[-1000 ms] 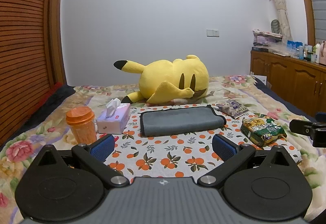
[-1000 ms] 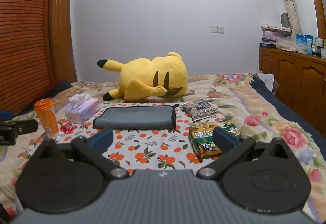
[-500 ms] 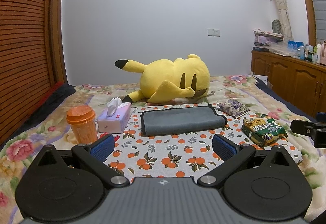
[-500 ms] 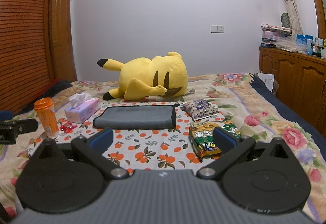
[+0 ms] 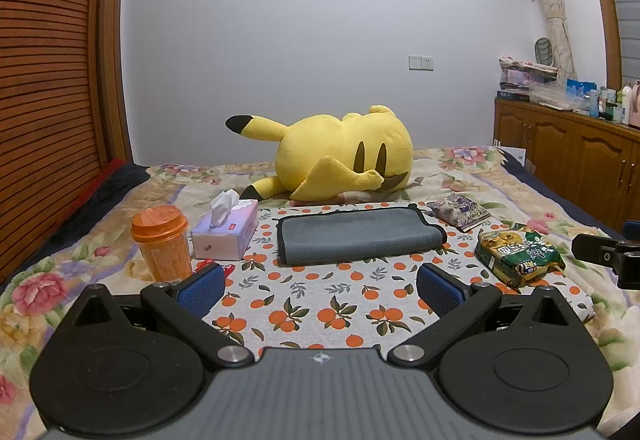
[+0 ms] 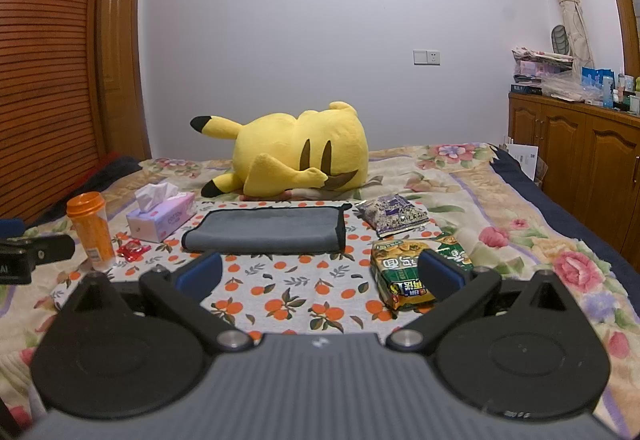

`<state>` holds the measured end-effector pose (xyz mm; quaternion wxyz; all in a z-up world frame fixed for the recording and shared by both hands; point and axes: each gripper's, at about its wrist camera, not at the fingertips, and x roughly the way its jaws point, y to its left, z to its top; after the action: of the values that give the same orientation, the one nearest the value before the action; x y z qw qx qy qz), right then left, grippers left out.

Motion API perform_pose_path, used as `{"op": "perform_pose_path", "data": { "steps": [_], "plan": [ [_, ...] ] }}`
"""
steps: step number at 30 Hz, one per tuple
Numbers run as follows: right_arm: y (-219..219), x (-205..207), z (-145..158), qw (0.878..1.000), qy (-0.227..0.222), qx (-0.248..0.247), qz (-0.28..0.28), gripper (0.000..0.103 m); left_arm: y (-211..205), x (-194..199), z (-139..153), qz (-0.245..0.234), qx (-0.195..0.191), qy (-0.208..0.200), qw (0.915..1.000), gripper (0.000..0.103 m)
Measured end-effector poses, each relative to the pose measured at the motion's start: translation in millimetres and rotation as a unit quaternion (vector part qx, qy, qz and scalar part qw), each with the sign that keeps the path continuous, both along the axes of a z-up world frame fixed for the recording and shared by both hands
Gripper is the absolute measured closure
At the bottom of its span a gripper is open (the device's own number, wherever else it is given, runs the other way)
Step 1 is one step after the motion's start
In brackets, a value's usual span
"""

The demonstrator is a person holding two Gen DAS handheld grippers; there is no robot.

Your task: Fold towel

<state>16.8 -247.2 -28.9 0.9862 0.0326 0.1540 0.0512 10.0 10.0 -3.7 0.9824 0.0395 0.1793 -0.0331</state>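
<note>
Both tongs spread wide, nothing held: left tongs (image 5: 320, 286) and right tongs (image 6: 320, 276) hover low over the orange-print cloth (image 5: 320, 312), side by side. Towel (image 5: 360, 236) lies dead ahead of the left tongs and ahead-left of the right tongs, well apart from both, flat on the cloth and looking already doubled over (grey, dark trim along its right end). Risks, as I judge them: the noodle pack (image 6: 416, 272) sits right behind the right tongs' right finger, so a reach forward could shove it; cup (image 5: 162, 244) and tissue box (image 5: 226, 232) stand just ahead-left of the left tongs, near the towel's left end, and a wide sweep could tip the cup. A pinch could also snag the cloth under the towel and drag it along. Plush (image 5: 340, 154) crowds the far edge, little room to flip that way. Writing: noodle pack has Chinese characters, upside down from the right view; tissue box print too small to read; cup label blurred.
</note>
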Motion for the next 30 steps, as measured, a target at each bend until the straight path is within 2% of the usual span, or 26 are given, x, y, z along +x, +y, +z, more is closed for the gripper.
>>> {"op": "perform_pose_path", "data": {
  "steps": [30],
  "plan": [
    [0.2, -0.4, -0.2, 1.000, 0.000, -0.001, -0.001, 0.000, -0.8, 0.7, -0.6, 0.001, 0.001, 0.000, 1.0000, 0.000]
  ]
}}
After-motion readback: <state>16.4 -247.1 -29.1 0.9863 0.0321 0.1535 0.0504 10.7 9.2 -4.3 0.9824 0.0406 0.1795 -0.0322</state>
